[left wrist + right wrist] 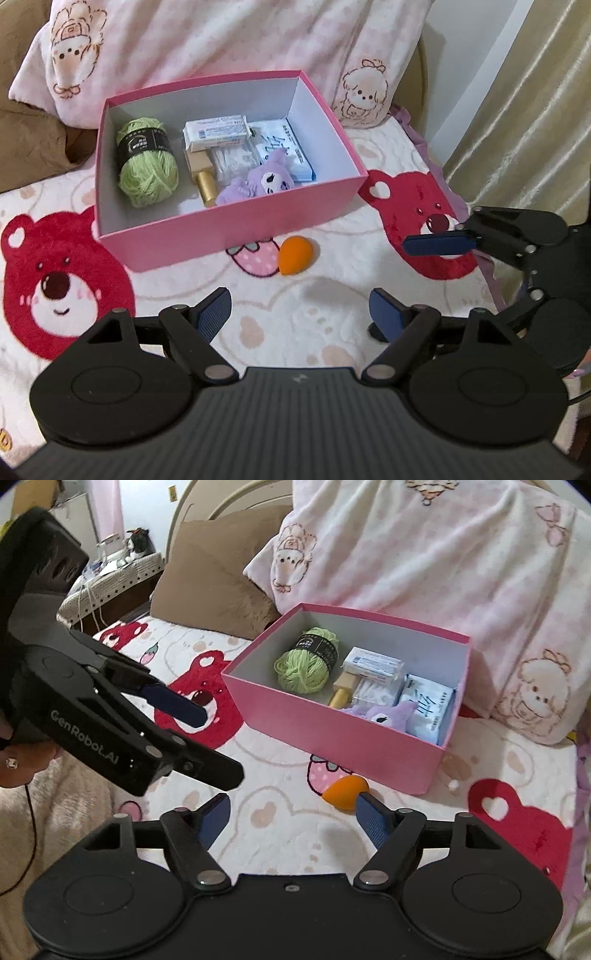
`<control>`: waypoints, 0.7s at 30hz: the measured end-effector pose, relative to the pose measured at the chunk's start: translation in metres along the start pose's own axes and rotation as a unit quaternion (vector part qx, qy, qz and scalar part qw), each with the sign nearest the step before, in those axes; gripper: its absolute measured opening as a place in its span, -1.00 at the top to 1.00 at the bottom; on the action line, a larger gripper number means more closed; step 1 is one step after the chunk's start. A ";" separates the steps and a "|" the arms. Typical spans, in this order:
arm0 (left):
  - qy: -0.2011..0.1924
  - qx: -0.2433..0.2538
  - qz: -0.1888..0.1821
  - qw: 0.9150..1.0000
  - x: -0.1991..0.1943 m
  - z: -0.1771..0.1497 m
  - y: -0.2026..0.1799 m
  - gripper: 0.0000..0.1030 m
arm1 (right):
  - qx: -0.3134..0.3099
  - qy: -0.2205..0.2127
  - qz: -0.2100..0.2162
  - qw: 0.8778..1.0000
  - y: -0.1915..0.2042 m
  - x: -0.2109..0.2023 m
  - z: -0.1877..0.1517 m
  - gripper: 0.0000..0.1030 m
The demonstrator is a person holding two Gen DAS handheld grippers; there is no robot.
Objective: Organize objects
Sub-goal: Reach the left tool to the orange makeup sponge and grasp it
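An orange teardrop sponge (pixel 297 254) lies on the bear-print blanket just in front of the pink open box (pixel 221 230). The box holds green yarn (pixel 147 166), a white pack, a gold bottle, a purple plush (pixel 258 181) and a tissue pack. My left gripper (pixel 301 314) hangs open and empty over the blanket, a little short of the sponge. In the right wrist view the sponge (pixel 343 790) sits by the right fingertip of my open, empty right gripper (pixel 293 819), partly hidden behind it. The left gripper (pixel 221 744) shows at the left there, and the box (pixel 332 731) is beyond.
A folded pink cartoon blanket (pixel 221 40) is piled behind the box, with a brown pillow (pixel 214 583) to its left. A curtain (pixel 535 110) hangs at the bed's right edge. One finger (pixel 436 245) of the right gripper reaches in from the right. A hand (pixel 22 764) holds the left gripper.
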State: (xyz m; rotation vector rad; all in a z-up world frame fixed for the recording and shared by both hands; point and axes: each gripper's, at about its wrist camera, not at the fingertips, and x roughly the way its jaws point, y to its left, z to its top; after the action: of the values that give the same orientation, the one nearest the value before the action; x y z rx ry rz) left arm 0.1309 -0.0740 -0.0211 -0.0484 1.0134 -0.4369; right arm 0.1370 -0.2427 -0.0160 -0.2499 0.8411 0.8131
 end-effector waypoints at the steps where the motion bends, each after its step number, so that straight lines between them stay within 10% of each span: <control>1: -0.006 0.001 0.001 1.000 0.005 -0.001 0.001 -0.57 | -0.011 0.005 0.004 1.000 0.000 0.008 -0.001 -0.62; 9: -0.025 -0.003 -0.012 1.000 0.053 -0.009 0.017 -0.54 | -0.072 0.070 -0.020 0.995 -0.005 0.082 -0.010 -0.62; 21: -0.021 -0.049 -0.022 0.998 0.121 -0.018 0.034 -0.33 | -0.043 0.049 -0.057 0.996 -0.018 0.126 -0.028 -0.62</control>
State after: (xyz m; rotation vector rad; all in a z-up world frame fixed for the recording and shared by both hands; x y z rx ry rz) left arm 0.1813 -0.0848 -0.1368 -0.1666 0.9928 -0.4245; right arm 0.1838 -0.2008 -0.1306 -0.4133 0.8767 0.7348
